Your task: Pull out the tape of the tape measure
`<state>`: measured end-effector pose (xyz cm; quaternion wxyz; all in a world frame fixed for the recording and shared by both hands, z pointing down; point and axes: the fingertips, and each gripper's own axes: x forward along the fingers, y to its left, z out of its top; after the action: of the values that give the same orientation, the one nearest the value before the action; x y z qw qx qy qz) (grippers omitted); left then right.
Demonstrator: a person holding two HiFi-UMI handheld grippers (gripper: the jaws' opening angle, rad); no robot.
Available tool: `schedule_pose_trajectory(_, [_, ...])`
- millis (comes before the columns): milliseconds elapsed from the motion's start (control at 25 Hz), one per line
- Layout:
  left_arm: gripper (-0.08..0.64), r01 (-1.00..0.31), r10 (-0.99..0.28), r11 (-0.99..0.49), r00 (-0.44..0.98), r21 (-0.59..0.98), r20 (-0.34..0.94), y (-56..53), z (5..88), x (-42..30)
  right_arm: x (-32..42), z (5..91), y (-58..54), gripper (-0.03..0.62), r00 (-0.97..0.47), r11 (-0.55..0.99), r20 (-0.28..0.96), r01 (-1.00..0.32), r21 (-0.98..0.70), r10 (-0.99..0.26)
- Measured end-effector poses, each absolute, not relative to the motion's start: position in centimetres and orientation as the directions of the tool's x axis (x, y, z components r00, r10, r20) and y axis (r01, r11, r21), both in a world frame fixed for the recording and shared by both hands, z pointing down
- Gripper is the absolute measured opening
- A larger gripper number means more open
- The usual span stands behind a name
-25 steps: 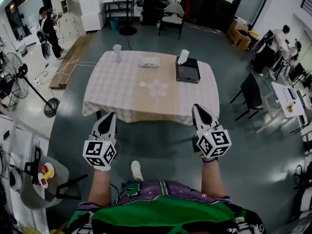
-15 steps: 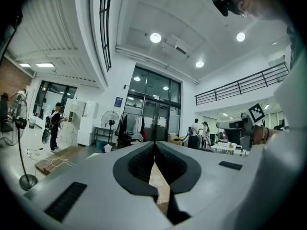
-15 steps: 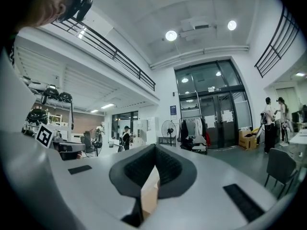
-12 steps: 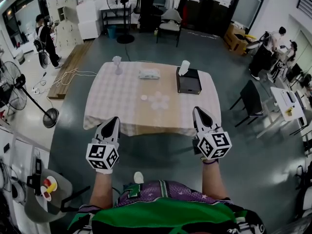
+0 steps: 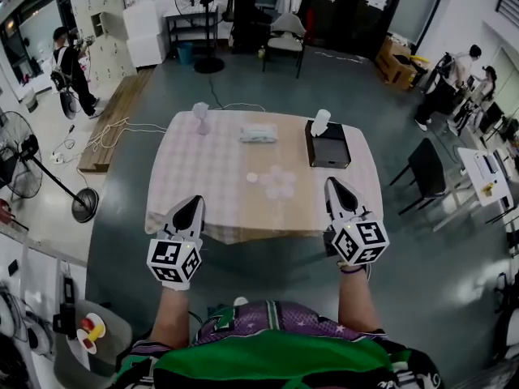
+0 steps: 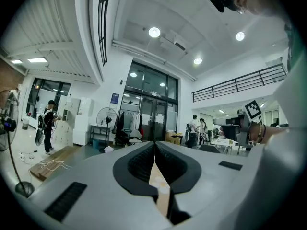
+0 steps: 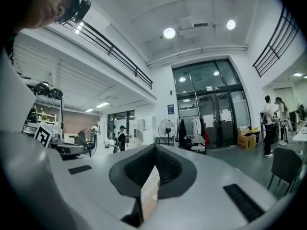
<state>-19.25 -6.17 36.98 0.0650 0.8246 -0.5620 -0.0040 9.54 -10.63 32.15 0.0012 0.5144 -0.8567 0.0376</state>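
We see left claw (image 5: pixel 193 203), right claw (image 5: pixel 333 186) both fully closed, empty, by near edge of tabletop (image 5: pixel 212 168). Can't tell tape measure among small items (image 5: pixel 280 181) farther in.

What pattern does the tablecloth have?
The tablecloth has fine pale checks, with a plain tan strip down its middle. The head view shows it best.
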Motion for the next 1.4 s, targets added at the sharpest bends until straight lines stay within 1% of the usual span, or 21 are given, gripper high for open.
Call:
schedule_pose_trajectory(200, [0.023, -0.922, -0.922, -0.372, 0.381, 0.109, 0.073, -10.0, 37.9, -20.2, 8.5, 33.6, -13.3, 0.008, -0.458, 0.454, 0.063, -0.889, -0.062, -0.887])
schedule_pose_trajectory(400, [0.023, -0.916, -0.916, -0.380, 0.392, 0.130, 0.081, -13.2, 39.2, -19.0, 9.4, 35.0, -16.9, 0.007, -0.458, 0.453, 0.081, -0.889, -0.071, -0.885])
schedule_pose_trajectory(680, [0.023, -0.921, -0.920, -0.375, 0.384, 0.103, 0.080, -20.4, 38.2, -15.6, 11.5, 33.9, -25.6, 0.008, -0.496, 0.493, 0.028, -0.867, -0.078, -0.868])
schedule_pose_trajectory(920, [0.028, -0.929, -0.929, -0.367, 0.368, 0.046, 0.021, -24.9, 35.3, -13.4, 11.4, 32.4, -31.6, 0.008, -0.550, 0.551, -0.024, -0.832, -0.065, -0.835])
schedule_pose_trajectory(1000, [0.045, -0.930, -0.931, -0.365, 0.366, 0.047, 0.006, -25.9, 35.0, -13.1, 11.2, 32.7, -32.7, 0.006, -0.567, 0.567, -0.021, -0.822, -0.053, -0.823])
schedule_pose_trajectory(1040, [0.085, -0.929, -0.930, -0.367, 0.368, 0.047, 0.004, -26.4, 35.0, -13.0, 11.0, 32.8, -33.0, 0.008, -0.581, 0.581, -0.019, -0.812, -0.048, -0.814])
schedule_pose_trajectory(1080, [0.135, -0.927, -0.928, -0.371, 0.372, 0.049, 0.004, -26.8, 35.0, -12.8, 10.8, 32.9, -33.3, 0.045, -0.600, 0.600, -0.020, -0.798, -0.049, -0.800])
schedule_pose_trajectory(1120, [0.169, -0.925, -0.926, -0.377, 0.378, 0.052, 0.007, -27.2, 35.1, -12.6, 10.6, 32.9, -33.5, 0.115, -0.623, 0.623, -0.024, -0.780, -0.054, -0.782])
schedule_pose_trajectory(1160, [0.218, -0.921, -0.922, -0.386, 0.387, 0.054, 0.014, -27.6, 35.2, -12.4, 10.3, 32.9, -33.6, 0.190, -0.644, 0.645, -0.031, -0.762, -0.061, -0.764])
schedule_pose_trajectory(1200, [0.287, -0.917, -0.917, -0.396, 0.398, 0.052, 0.024, -27.8, 35.4, -12.2, 10.0, 33.0, -33.7, 0.261, -0.662, 0.663, -0.037, -0.746, -0.067, -0.749])
schedule_pose_trajectory(1240, [0.313, -0.913, -0.912, -0.406, 0.408, 0.045, 0.039, -28.0, 35.7, -12.1, 9.6, 33.1, -33.8, 0.292, -0.674, 0.675, -0.039, -0.735, -0.067, -0.738])
schedule_pose_trajectory(1280, [0.314, -0.909, -0.908, -0.414, 0.416, 0.036, 0.054, -28.1, 36.0, -12.0, 9.3, 33.2, -33.8, 0.303, -0.682, 0.683, -0.038, -0.728, -0.062, -0.730])
schedule_pose_trajectory(1400, [0.314, -0.903, -0.899, -0.429, 0.429, 0.012, 0.086, -29.2, 36.8, -11.4, 8.6, 33.4, -34.7, 0.305, -0.697, 0.698, -0.037, -0.715, -0.034, -0.716])
